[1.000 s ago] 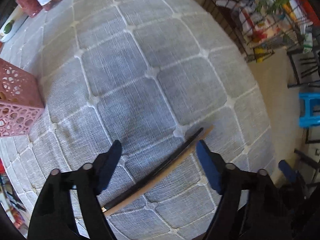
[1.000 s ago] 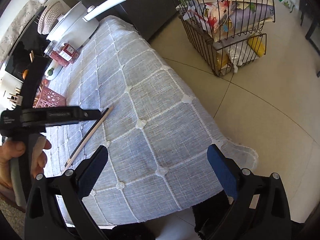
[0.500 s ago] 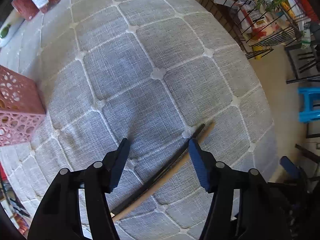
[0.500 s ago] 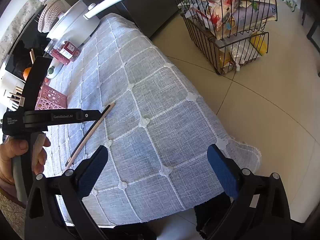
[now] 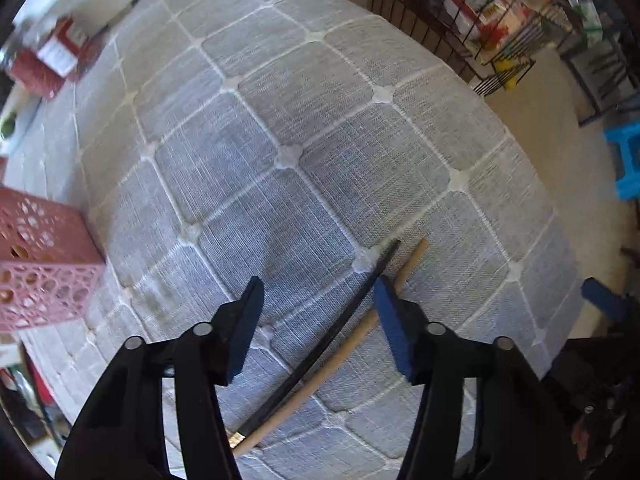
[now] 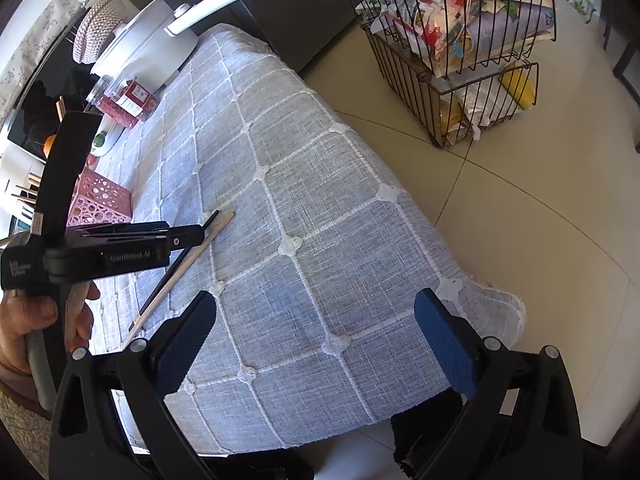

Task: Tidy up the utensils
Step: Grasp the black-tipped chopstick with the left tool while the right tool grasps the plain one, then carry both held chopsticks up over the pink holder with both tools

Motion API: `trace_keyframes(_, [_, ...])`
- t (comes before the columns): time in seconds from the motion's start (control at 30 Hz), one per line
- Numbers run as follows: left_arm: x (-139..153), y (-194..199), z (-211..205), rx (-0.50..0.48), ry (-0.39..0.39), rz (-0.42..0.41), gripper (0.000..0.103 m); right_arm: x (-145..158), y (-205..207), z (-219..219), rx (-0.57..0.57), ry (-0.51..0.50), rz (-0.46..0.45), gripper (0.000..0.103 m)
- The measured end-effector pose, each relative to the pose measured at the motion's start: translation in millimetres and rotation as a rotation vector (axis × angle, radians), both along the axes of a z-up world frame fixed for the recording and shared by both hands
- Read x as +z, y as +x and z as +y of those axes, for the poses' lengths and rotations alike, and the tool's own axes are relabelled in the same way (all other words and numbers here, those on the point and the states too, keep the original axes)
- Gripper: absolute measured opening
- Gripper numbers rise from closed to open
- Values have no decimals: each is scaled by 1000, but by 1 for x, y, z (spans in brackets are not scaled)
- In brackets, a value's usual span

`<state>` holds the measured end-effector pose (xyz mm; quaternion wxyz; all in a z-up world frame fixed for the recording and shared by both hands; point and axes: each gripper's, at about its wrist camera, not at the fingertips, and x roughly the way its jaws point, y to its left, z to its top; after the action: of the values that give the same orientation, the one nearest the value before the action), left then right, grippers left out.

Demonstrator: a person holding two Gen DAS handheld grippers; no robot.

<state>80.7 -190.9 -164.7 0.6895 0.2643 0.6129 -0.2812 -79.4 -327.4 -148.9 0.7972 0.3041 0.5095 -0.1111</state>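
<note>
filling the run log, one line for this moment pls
left gripper: closing over chopsticks, not gripped | right gripper: open, idle | pink basket: beside

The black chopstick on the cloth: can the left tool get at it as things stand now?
Probably yes. The left tool hangs over the black chopstick, its jaws have just been closing and nothing covers it, though the wooden chopstick lies alongside.
</note>
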Motion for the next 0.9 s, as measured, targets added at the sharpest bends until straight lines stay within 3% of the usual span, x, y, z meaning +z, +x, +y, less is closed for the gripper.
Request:
trace_keyframes(0.13, [-2, -5, -11, -42, -14, 29, 24, 0, 0, 0, -6, 2, -1, 97])
trace_keyframes(0.27, [-4, 7, 3, 22, -81, 80, 11, 5, 1, 0, -15, -5, -26, 97])
trace_keyframes(0.4, [8, 10, 30, 80, -125, -18, 4, 16, 16, 14, 39, -22, -51, 97])
trace_keyframes(0.5, [41, 0, 58, 89, -205, -118, 4, 22, 35, 28, 71, -28, -34, 97])
trace_keyframes(0.6, [78, -21, 86, 83, -245, -235, 5, 18, 65, 43, 81, 51, 27, 92])
trace_keyframes(0.7, [106, -42, 121, 96, -268, -337, 4, 12, 98, 63, 103, 18, 105, 75])
trace_keyframes(0.77, [124, -55, 147, 116, -282, -405, 4, 3, 114, 76, 122, 21, 168, 52])
trace_keyframes(0.83, [135, -65, 162, 136, -295, -443, 4, -14, 128, 90, 137, 70, 251, 37])
trace_keyframes(0.9, [147, -72, 176, 165, -320, -473, 4, -17, 134, 98, 104, 43, 252, 25])
